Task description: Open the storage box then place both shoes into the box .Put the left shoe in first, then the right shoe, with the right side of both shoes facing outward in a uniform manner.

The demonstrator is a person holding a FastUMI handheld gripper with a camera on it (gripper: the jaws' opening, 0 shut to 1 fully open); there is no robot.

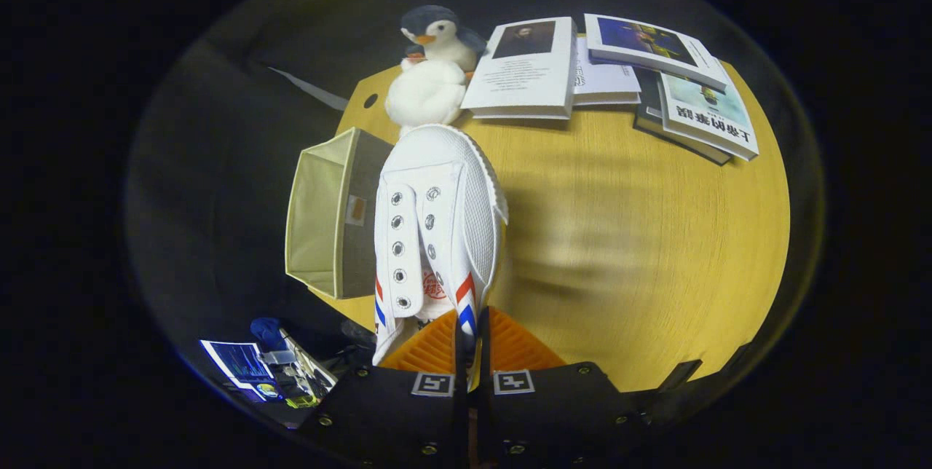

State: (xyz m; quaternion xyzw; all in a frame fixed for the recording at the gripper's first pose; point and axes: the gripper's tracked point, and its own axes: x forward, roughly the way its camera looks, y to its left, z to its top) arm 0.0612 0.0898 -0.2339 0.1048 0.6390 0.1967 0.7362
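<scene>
- White canvas shoe hangs in your gripper, toe pointing to 12 o'clock, laces side up, clear of the table as far as I can judge.
- The orange fingers are nearly together, pinching the shoe's side wall by the red and blue stripes at the ankle opening; both pads press on that thin edge, so the tongs are closed on the shoe.
- The box lies on its side just beside the shoe at 9 o'clock, its open mouth facing 9 o'clock too, near the table edge.
- To do this step well, keep the pinch firm: the hold is on thin canvas, and the toe's weight could swing the shoe or pull it loose.
- Carry the shoe round to the mouth instead of pushing against the box's grey wall, which could slide it off the edge.
- Before you enter, check which side faces out; from here I cannot tell whether this is the left or right shoe.
- Mind the plush penguin at 12 o'clock, just beyond the toe, and the books at 1 o'clock.
</scene>
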